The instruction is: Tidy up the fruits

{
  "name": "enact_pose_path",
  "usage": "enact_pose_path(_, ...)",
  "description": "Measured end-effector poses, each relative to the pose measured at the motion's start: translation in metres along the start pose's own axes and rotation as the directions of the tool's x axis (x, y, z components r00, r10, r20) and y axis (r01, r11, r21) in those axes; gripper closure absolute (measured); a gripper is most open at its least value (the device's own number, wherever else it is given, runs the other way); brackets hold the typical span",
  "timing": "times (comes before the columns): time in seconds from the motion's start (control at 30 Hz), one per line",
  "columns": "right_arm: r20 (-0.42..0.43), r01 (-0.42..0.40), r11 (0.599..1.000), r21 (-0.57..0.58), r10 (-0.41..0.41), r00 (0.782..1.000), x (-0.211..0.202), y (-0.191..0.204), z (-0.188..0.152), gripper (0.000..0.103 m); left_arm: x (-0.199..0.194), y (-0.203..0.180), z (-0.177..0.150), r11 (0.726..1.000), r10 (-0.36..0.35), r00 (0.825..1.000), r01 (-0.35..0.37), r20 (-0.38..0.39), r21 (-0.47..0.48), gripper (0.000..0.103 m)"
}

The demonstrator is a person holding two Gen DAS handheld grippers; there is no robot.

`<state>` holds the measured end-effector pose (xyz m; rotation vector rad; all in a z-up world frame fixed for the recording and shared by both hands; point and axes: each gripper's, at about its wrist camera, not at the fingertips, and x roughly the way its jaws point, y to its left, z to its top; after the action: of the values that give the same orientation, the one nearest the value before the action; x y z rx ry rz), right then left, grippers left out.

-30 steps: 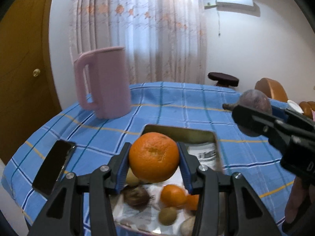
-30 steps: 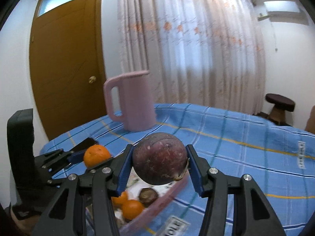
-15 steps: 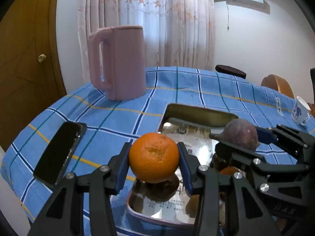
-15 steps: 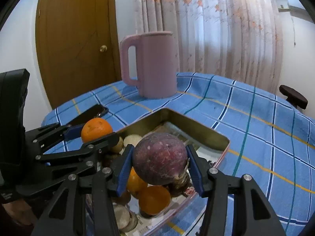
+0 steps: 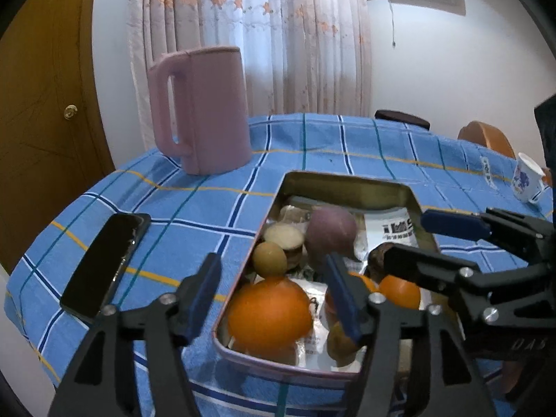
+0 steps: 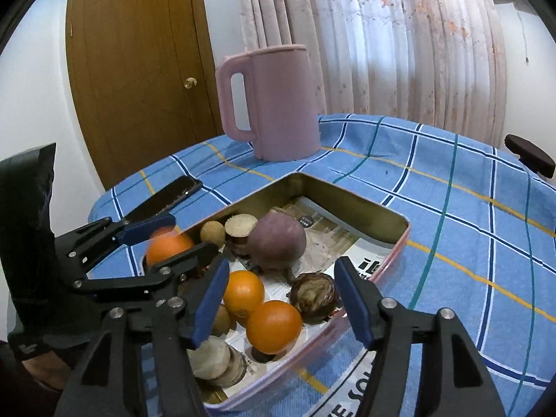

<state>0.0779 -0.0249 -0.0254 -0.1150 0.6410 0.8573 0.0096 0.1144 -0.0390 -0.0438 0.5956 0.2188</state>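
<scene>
Release step: left gripper (image 5: 274, 292) and right gripper (image 6: 281, 299) gape empty over tin (image 6: 392, 213); orange (image 5: 269, 316) apparently settled. Withdraw upward.

The big round orange (image 6: 169, 247) is half hidden behind the black left gripper's (image 6: 166, 239) blue-padded fingers at 9 o'clock; small oranges (image 5: 399, 290) sit partly behind the right gripper's (image 5: 413, 239) lower finger; the white patterned cup (image 5: 526, 182) at 3 o'clock is too small to read.

Both wrist views look down closely, sharing the tin (image 5: 347, 187)
</scene>
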Motion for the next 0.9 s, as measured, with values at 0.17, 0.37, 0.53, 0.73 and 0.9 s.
enact_pose_path(0.17,0.041,0.010,1.000,0.020,-0.011,0.999,-0.017,-0.002,0.002,0.037,-0.015,0.001,0.007,1.000,-0.011,0.999,0.012,0.046,-0.011,0.021)
enact_pose_path(0.37,0.072,0.058,0.998,0.013,-0.059,0.996,-0.038,-0.002,0.000,0.036,-0.033,0.001,0.012,0.999,-0.018,0.995,0.020,0.093,-0.030,0.007)
enact_pose_path(0.53,0.112,0.129,0.991,0.040,-0.133,0.985,-0.058,-0.012,-0.004,0.032,-0.041,0.000,0.014,0.999,-0.027,0.994,0.030,0.105,-0.034,0.006)
enact_pose_path(0.73,0.140,0.197,0.976,0.088,-0.208,0.968,-0.076,-0.028,-0.008,0.032,-0.043,-0.005,0.014,0.999,-0.029,0.994,0.032,0.103,-0.026,0.004)
enact_pose_path(0.9,0.158,0.223,0.967,0.126,-0.242,0.957,-0.090,-0.039,-0.012,0.031,-0.042,-0.010,0.013,0.999,-0.037,0.995,0.039,0.095,-0.020,0.003)
